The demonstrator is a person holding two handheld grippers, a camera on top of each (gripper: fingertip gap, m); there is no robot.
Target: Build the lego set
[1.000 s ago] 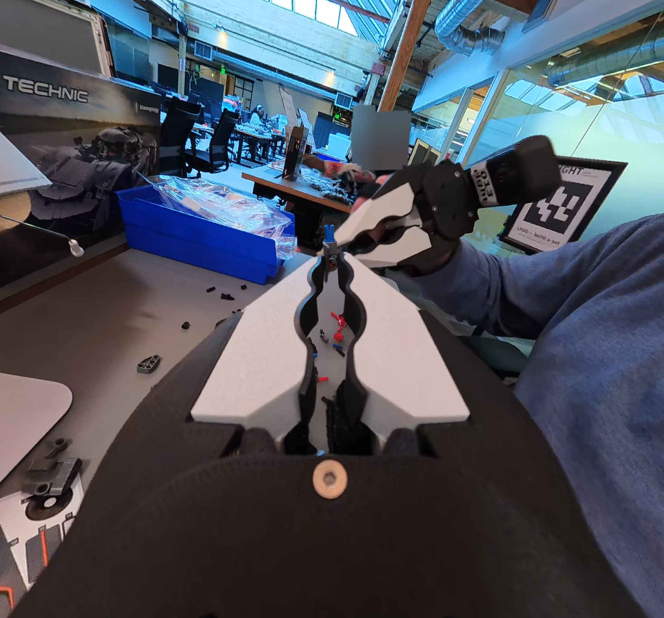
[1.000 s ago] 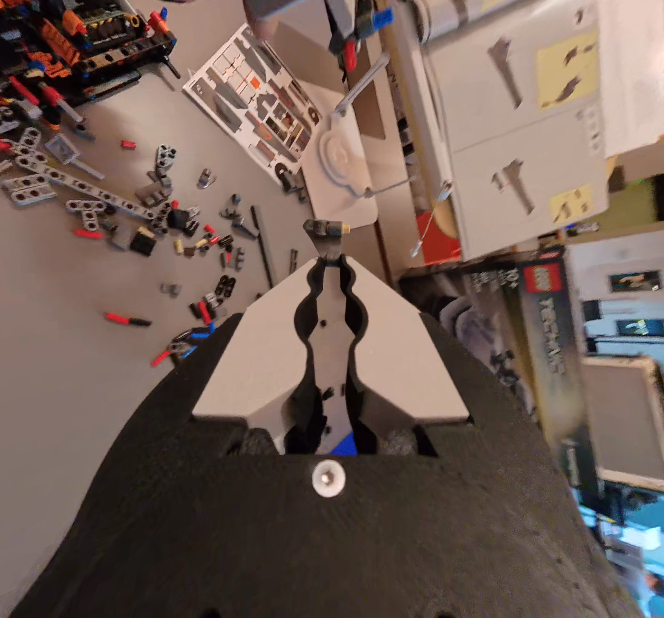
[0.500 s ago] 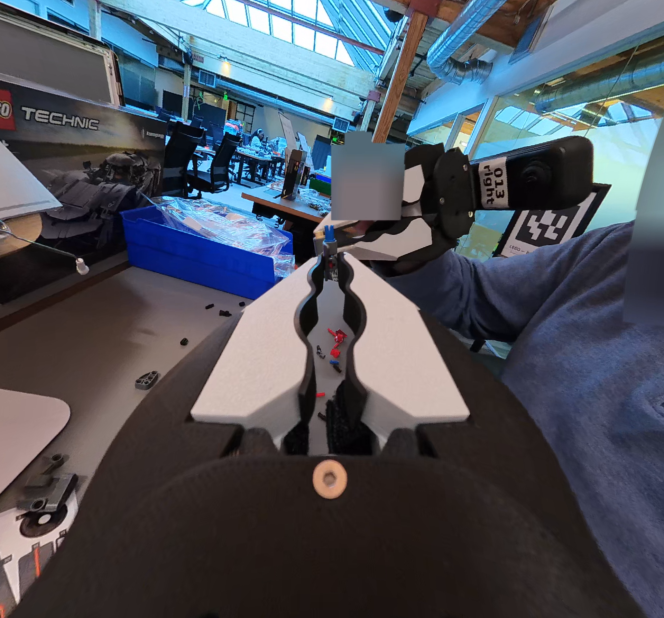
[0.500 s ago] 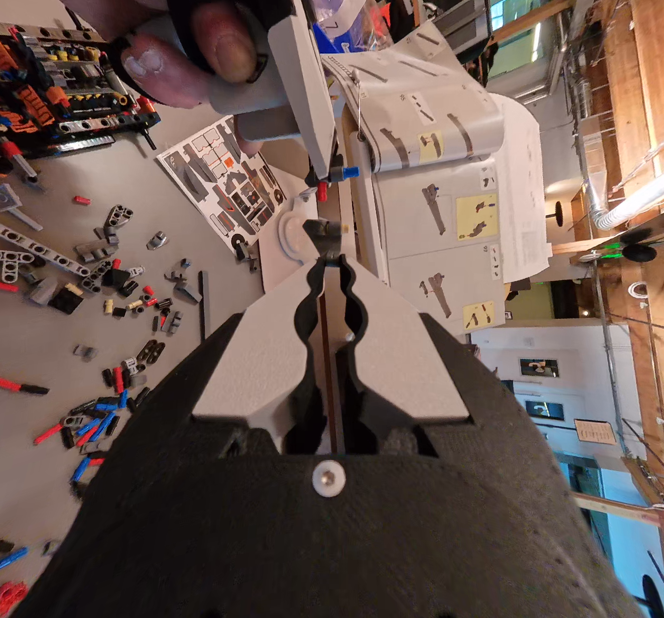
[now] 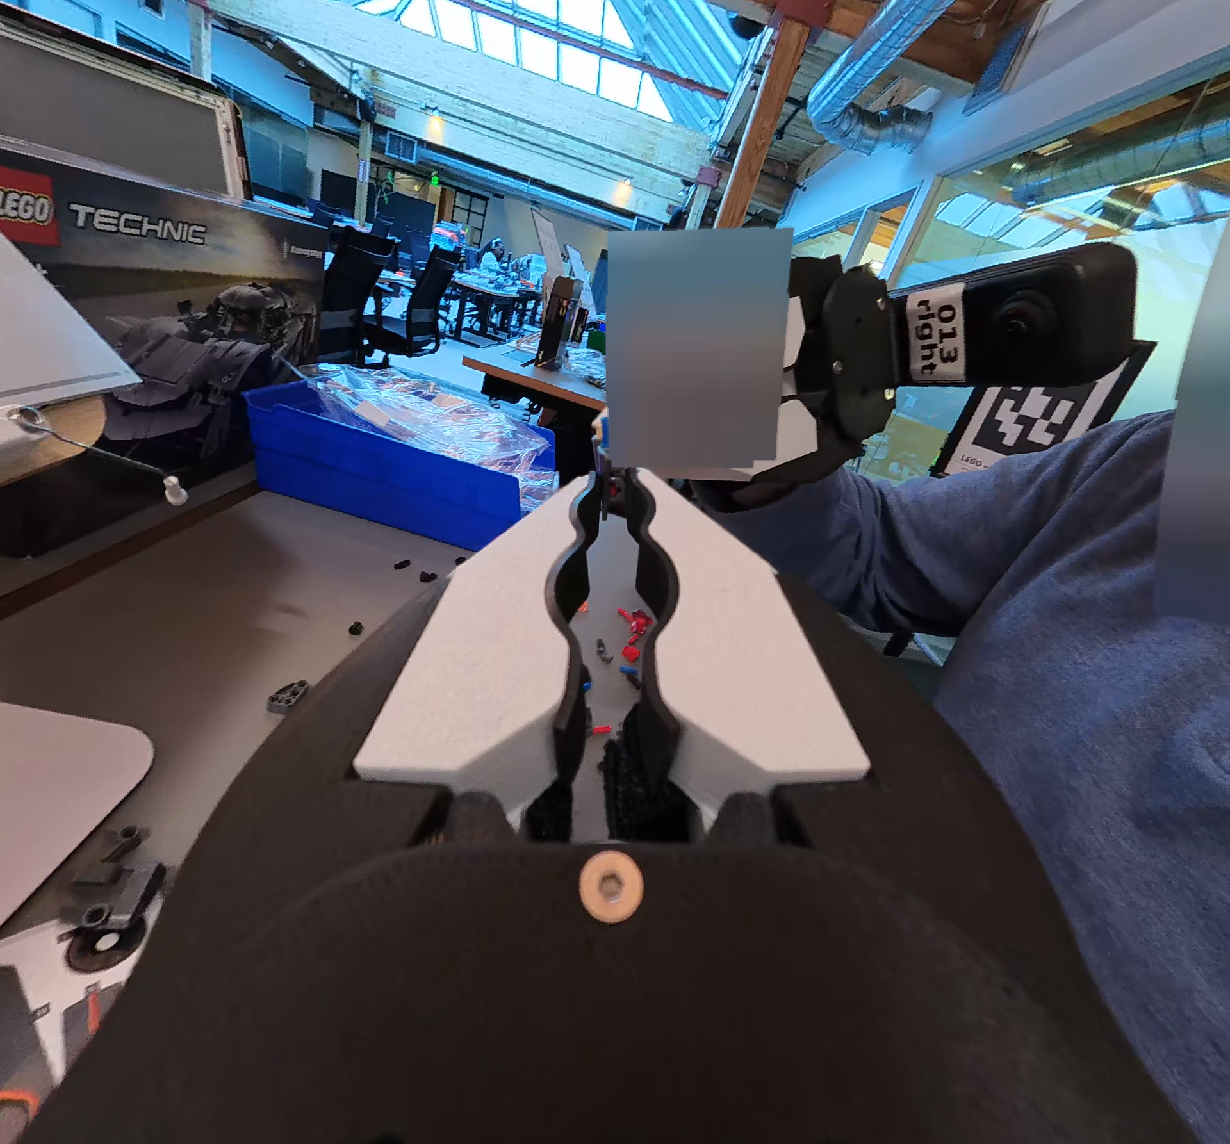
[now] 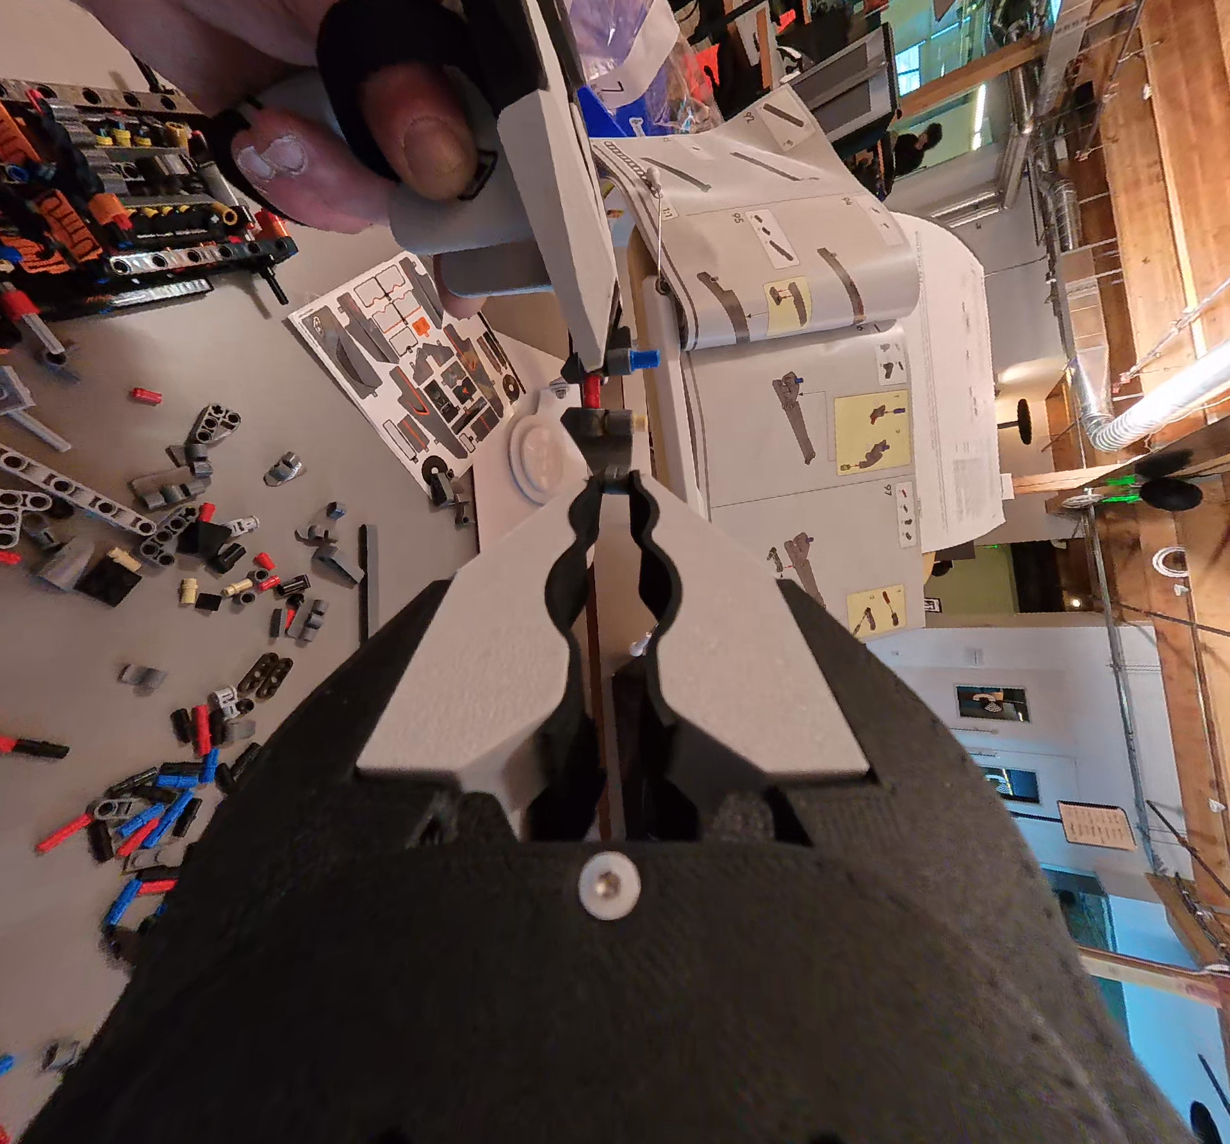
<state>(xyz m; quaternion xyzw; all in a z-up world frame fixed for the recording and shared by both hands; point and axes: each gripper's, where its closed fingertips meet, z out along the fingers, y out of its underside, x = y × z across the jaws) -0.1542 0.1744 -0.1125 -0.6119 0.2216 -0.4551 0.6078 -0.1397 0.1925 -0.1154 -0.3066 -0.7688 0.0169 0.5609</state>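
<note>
In the right wrist view my right gripper (image 6: 611,484) is shut on a dark grey connector (image 6: 602,436) with a tan pin at its side. My left gripper (image 6: 589,361) comes in from above, shut on a small grey piece with a blue pin (image 6: 640,359) and a red axle (image 6: 591,388). The axle's end meets the connector's top. In the left wrist view my left gripper (image 5: 614,481) holds that piece, with the blue pin (image 5: 601,430) just above the tips. The right gripper's body (image 5: 858,367) is close behind, its fingertips hidden by a blurred patch.
An open instruction booklet (image 6: 832,393) stands on a holder behind the pieces. A sticker sheet (image 6: 412,367), a part-built black and orange model (image 6: 100,194) and several loose parts (image 6: 219,579) lie on the table. A blue bin (image 5: 373,473) with plastic bags and the set's box (image 5: 173,300) stand at the back. My two grippers' fingertips are within a few centimetres of each other.
The two grippers have closed in on each other. The grey connector, apart from the red axle half a second ago, now touches its end. Both grasps stay shut.
</note>
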